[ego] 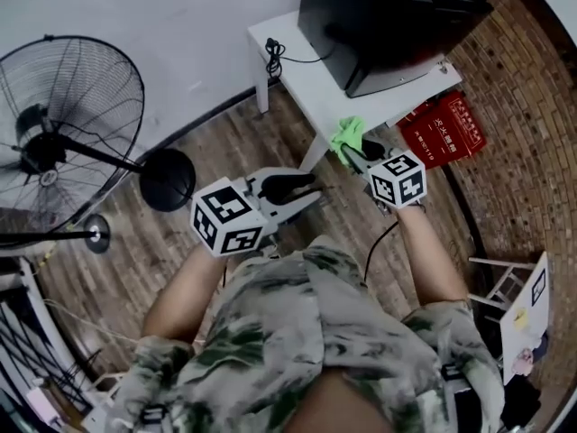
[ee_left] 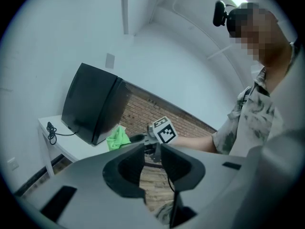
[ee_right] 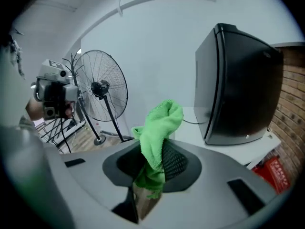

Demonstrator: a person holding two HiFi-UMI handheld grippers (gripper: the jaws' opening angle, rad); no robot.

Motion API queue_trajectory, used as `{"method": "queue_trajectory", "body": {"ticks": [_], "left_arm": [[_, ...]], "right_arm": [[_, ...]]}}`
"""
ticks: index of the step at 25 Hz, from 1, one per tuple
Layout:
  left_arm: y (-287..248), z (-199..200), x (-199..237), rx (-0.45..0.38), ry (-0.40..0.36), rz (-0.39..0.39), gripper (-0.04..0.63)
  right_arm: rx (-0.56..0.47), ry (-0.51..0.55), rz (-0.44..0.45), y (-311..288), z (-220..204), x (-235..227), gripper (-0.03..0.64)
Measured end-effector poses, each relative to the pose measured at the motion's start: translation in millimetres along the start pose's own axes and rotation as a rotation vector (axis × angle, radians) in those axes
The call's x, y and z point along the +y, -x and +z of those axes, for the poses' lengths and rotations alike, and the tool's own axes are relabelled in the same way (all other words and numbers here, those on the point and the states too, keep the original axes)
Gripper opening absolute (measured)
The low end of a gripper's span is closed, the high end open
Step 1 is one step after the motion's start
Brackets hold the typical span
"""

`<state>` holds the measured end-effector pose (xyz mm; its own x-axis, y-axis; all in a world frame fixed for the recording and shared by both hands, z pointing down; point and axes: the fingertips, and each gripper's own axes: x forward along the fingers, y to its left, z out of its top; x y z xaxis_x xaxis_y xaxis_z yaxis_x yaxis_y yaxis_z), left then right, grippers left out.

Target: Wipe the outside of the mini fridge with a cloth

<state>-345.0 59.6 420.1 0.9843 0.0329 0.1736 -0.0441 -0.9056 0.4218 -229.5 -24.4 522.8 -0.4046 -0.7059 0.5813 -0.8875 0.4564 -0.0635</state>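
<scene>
Two grippers up, neither one on the mini fridge (ego: 388, 21). The fridge is a black box with its door shut, standing on the white table (ego: 315, 88) against the wall.

Right gripper (ego: 358, 158): jaws pinched on the green cloth (ego: 347, 135), which bunches up above them and hangs a little below. From the head view the cloth sits just off the table's near edge, close to the fridge but apart from it. No contact shows in the right gripper view either.

Left gripper (ego: 302, 188): jaws a narrow gap apart with nothing between them, held low and back from the table.

Progress, as judged: the cloth is in hand and brought near, so that part is done. No panel shows a wipe under way. Door, sides and top all appear left to do. First contact looks likeliest on the door face, since that is the side nearest the cloth.
</scene>
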Motion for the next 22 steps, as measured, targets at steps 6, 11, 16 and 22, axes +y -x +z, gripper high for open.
{"method": "queue_trajectory", "body": {"ticks": [6, 11, 16, 22], "left_arm": [[-33, -8, -30, -0.02, 0.025, 0.069, 0.1], [-61, -20, -65, -0.02, 0.037, 0.111, 0.082], [-90, -49, -116, -0.011, 0.025, 0.151, 0.052], [-113, -75, -166, -0.003, 0.03, 0.168, 0.029]], "right_arm": [[-0.091, -0.018, 0.076, 89, -21, 17, 0.106], [-0.133, -0.011, 0.131, 153, -38, 23, 0.106], [-0.164, 0.012, 0.172, 217, -72, 33, 0.106], [-0.202, 0.006, 0.205, 272, -100, 44, 0.106]]}}
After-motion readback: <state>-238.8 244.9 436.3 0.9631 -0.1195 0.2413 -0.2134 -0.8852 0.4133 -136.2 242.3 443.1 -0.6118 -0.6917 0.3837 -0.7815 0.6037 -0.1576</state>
